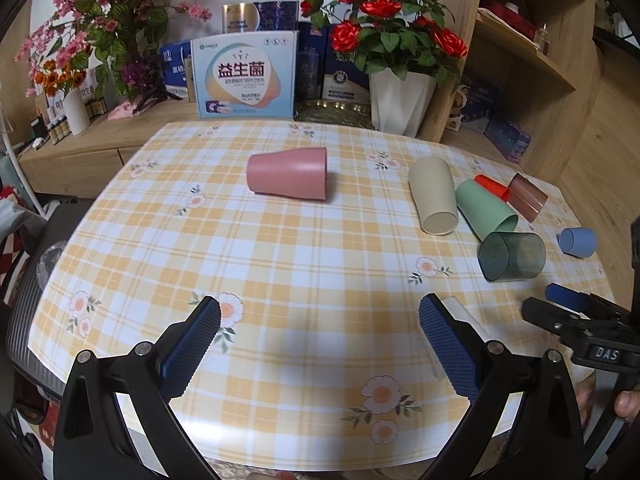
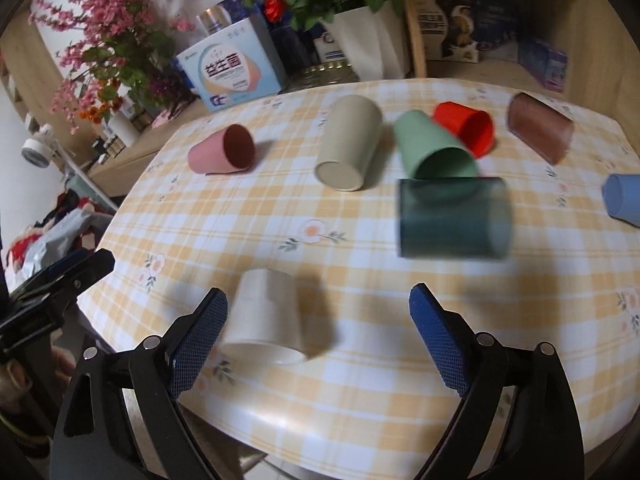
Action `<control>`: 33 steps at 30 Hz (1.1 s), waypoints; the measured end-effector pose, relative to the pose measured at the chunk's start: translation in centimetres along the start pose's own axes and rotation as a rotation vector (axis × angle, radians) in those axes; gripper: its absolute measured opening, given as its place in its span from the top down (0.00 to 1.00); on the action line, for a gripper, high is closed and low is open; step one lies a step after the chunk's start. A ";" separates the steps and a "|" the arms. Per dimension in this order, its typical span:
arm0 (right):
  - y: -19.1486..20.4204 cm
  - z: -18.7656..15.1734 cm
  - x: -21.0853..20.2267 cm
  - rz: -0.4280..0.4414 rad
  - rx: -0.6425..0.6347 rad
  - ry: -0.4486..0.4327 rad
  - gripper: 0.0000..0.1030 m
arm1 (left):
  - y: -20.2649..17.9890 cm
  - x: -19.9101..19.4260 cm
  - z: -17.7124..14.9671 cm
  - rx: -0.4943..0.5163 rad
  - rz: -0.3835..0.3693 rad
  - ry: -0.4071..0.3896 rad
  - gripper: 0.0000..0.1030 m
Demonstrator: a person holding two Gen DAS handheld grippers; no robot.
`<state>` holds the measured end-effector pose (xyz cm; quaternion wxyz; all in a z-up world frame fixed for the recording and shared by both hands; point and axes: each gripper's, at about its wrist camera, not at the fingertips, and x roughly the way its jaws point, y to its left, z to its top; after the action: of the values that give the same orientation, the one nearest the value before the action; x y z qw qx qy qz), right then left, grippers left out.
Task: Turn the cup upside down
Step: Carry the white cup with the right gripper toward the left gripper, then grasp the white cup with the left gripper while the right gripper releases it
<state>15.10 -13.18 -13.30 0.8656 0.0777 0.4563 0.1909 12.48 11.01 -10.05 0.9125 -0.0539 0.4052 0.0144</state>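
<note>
A white cup (image 2: 266, 316) stands upside down near the table's front edge, between my right gripper's fingers but nearer the left one; a sliver of it (image 1: 460, 312) shows behind my left gripper's right finger. My right gripper (image 2: 318, 312) is open and holds nothing. My left gripper (image 1: 320, 316) is open and empty above the front of the table. A pink cup (image 1: 288, 174) lies on its side mid-table, also in the right wrist view (image 2: 222, 154). Several other cups lie on their sides: beige (image 2: 348, 148), green (image 2: 432, 150), dark translucent (image 2: 454, 218), red (image 2: 466, 128), brown (image 2: 540, 130), blue (image 2: 624, 198).
The checked tablecloth (image 1: 280, 264) covers a round table. Behind it stand a white vase of red roses (image 1: 400, 100), a printed box (image 1: 246, 76), pink flowers (image 1: 104, 20) and wooden shelves (image 1: 532, 40). The right gripper's body (image 1: 584, 328) shows at the left view's right edge.
</note>
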 end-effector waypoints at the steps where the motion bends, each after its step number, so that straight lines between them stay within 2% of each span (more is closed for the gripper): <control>1: -0.6 -0.1 -0.2 0.003 0.015 0.000 0.13 | -0.2 0.2 0.0 -0.005 -0.003 0.011 0.06; 4: -2.6 -0.4 -0.8 0.005 0.052 -0.007 0.13 | -1.2 0.9 0.0 -0.021 -0.010 0.050 0.06; 9: -4.6 -0.7 -1.5 -0.051 0.031 -0.027 0.13 | -2.5 2.1 0.0 -0.052 -0.027 0.106 0.06; 15: -6.9 -0.7 -1.8 -0.129 0.029 -0.029 0.13 | -3.9 4.7 0.6 -0.155 -0.112 0.228 0.06; 19: -9.0 -0.8 -2.0 -0.172 0.053 -0.029 0.13 | -5.7 6.8 1.0 -0.188 -0.163 0.310 0.07; 25: -11.6 -1.5 -2.5 -0.191 0.095 -0.032 0.13 | -6.7 10.8 1.1 -0.260 -0.191 0.441 0.21; 33: -14.5 -2.2 -2.9 -0.206 0.163 -0.038 0.13 | -7.8 13.2 0.7 -0.253 -0.183 0.502 0.31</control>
<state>15.54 -27.75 -16.84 0.8800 0.1044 0.4592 0.0618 22.38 3.15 -18.65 0.7672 -0.2054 0.6068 -0.0314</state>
